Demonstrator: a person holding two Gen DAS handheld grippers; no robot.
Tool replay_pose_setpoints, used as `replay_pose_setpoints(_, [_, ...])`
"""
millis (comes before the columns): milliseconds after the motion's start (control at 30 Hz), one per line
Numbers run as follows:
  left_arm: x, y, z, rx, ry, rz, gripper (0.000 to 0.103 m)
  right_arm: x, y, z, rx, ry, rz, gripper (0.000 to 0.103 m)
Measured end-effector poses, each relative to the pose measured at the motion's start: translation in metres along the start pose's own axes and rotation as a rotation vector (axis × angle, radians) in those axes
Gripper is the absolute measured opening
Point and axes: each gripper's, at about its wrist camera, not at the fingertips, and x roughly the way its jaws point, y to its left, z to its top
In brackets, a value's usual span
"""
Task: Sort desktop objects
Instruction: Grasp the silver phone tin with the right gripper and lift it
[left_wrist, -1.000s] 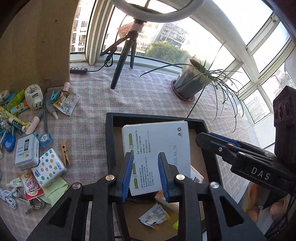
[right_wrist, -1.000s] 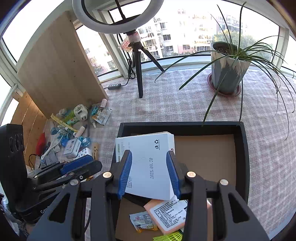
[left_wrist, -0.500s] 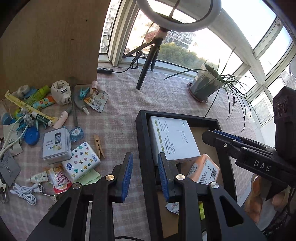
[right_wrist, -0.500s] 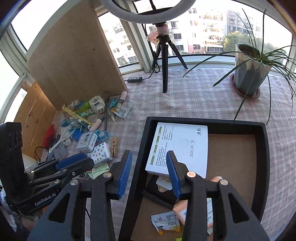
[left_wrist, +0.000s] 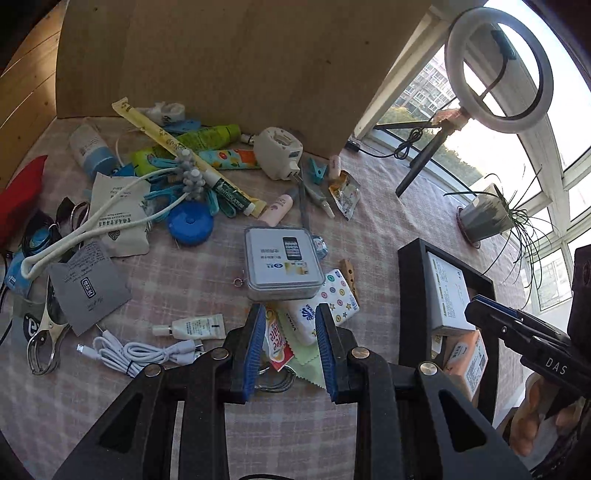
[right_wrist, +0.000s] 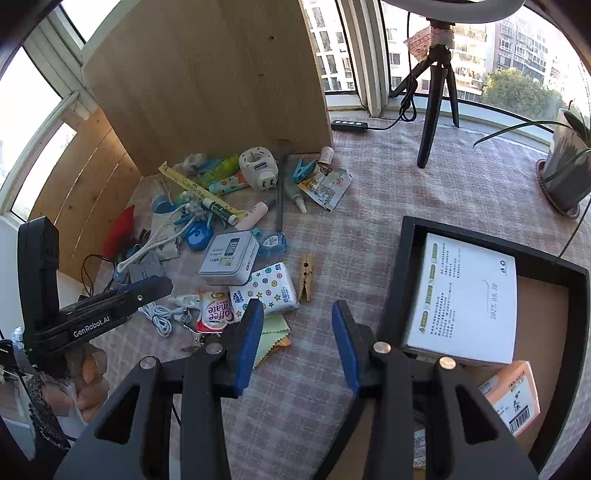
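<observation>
Both tongs spread and empty: left tongs (left_wrist: 290, 347) over the tissue pack (left_wrist: 325, 306), right tongs (right_wrist: 297, 343) above bare surface (right_wrist: 332, 236) beside black tray (right_wrist: 391, 291).

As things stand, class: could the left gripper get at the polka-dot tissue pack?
Probably yes. The left gripper, jaws open and empty, hangs just short of the tissue pack; only the metal tin overlaps its far edge.

A checked tablecloth (right_wrist: 354, 221) carries scattered small items (left_wrist: 192, 192), a black tray (right_wrist: 395, 273) and a potted plant (right_wrist: 565, 166).
</observation>
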Motion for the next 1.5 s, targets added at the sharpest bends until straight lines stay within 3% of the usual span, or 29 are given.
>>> replay_pose_setpoints(333, [0.023,0.022,0.016,-0.063,0.031,-0.035,0.025,0.063,0.034,0.034,0.024,0.106,0.100,0.038])
replay_pose_setpoints(567, [0.048,0.020,0.024,-0.088,0.064,-0.052,0.025,0.101,0.041,0.053,0.051,0.167,0.125,0.029])
replay_pose_setpoints(800, [0.060,0.019,0.030,-0.087,0.069,-0.036,0.025,0.133,0.030,0.058,0.114,0.219,0.150,0.028])
replay_pose_setpoints(1133, [0.064,0.020,0.036,-0.098,0.065,-0.037,0.025,0.153,0.027,0.056,0.128,0.251,0.164,0.028])
replay_pose_setpoints(1200, [0.067,0.021,0.036,-0.101,0.079,-0.047,0.032,0.156,0.025,0.057,0.136,0.257,0.169,0.028])
replay_pose_setpoints(1500, [0.073,0.012,0.034,-0.065,0.083,-0.031,0.033,0.152,0.027,0.056,0.130,0.248,0.169,0.028])
